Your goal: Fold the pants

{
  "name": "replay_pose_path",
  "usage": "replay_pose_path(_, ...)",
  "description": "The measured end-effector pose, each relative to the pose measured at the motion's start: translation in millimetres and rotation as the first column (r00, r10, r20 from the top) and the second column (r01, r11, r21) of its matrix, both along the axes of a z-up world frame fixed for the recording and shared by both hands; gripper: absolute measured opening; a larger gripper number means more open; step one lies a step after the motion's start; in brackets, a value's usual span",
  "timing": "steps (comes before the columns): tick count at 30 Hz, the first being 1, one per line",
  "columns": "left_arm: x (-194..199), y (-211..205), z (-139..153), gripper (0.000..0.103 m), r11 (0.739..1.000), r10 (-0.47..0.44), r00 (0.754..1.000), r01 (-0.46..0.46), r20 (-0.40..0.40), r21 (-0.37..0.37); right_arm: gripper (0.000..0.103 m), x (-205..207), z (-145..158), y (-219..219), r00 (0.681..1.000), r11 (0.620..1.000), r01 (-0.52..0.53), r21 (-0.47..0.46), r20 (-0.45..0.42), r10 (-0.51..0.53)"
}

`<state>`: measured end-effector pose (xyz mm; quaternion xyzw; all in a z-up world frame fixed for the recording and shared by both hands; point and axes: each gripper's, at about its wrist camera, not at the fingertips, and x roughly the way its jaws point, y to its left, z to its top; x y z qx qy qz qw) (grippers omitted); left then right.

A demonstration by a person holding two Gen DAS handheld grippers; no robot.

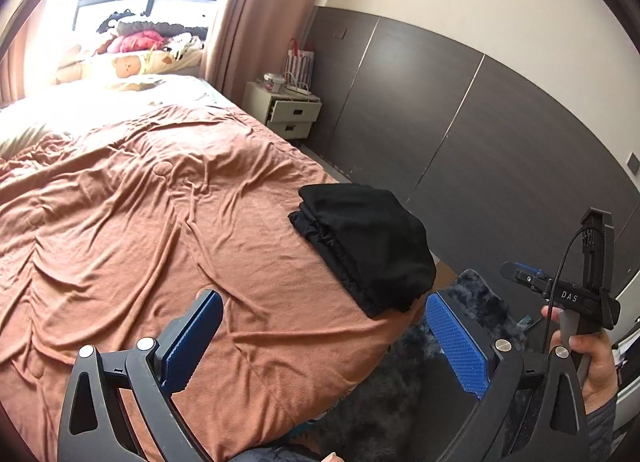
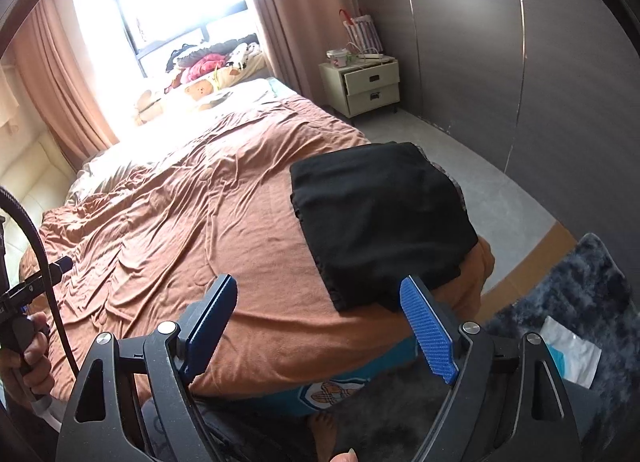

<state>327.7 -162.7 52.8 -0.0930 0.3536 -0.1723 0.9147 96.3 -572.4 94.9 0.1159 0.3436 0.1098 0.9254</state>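
The black pants (image 1: pixel 368 246) lie folded in a compact stack on the near right corner of the bed, on the rust-orange cover (image 1: pixel 140 202). They also show in the right wrist view (image 2: pixel 380 218). My left gripper (image 1: pixel 324 318) is open and empty, held above the bed edge, short of the pants. My right gripper (image 2: pixel 320 302) is open and empty, just in front of the stack's near edge. The right gripper's body (image 1: pixel 576 294) shows at the right of the left wrist view, held in a hand.
A cream nightstand (image 2: pixel 370 86) with a bag on top stands by the dark wall panels (image 1: pixel 480 142). Pillows and clothes pile up by the window (image 1: pixel 136 46). A dark shaggy rug (image 2: pixel 580 302) and a white packet (image 2: pixel 568 350) lie on the floor.
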Motion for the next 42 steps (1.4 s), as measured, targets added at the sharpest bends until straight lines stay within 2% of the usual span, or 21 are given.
replay_pose_path(9, -65.4, 34.6, 26.0, 0.103, 0.998, 0.033, 0.997, -0.037, 0.077, 0.047, 0.085, -46.2, 13.6, 30.0, 0.998, 1.000, -0.020, -0.018, 0.056, 0.021)
replay_pose_path(17, -123.8, 57.2, 36.1, 0.103, 0.991, 0.072, 0.989, -0.086, 0.131, 0.103, 0.086, -94.4, 13.7, 41.8, 0.992, 0.999, -0.017, -0.032, 0.123, 0.021)
replay_pose_path(26, -186.3, 75.1, 37.8, 0.103, 0.984, 0.109, 0.978, -0.132, 0.179, 0.120, 0.086, -151.8, -5.6, 57.2, 0.977, 0.999, 0.010, -0.032, 0.215, -0.003)
replay_pose_path(36, -243.4, 95.2, 30.6, 0.103, 0.972, 0.171, 0.962, -0.199, 0.211, 0.121, 0.087, -194.9, -34.8, 78.8, 0.975, 0.999, 0.016, -0.033, 0.224, -0.008)
replay_pose_path(39, -257.9, 105.2, 22.4, 0.103, 0.965, 0.202, 0.957, -0.231, 0.209, 0.123, 0.093, -204.7, -43.9, 89.7, 0.973, 0.999, 0.016, -0.044, 0.230, -0.005)
replay_pose_path(41, -266.0, 110.5, 15.2, 0.103, 0.961, 0.219, 0.954, -0.248, 0.205, 0.125, 0.103, -208.1, -50.5, 95.9, 0.976, 0.999, 0.012, -0.042, 0.220, -0.002)
replay_pose_path(42, -268.9, 112.4, 12.2, 0.103, 0.958, 0.229, 0.952, -0.257, 0.203, 0.128, 0.103, -208.5, -53.7, 99.1, 0.978, 0.999, 0.009, -0.045, 0.208, 0.001)
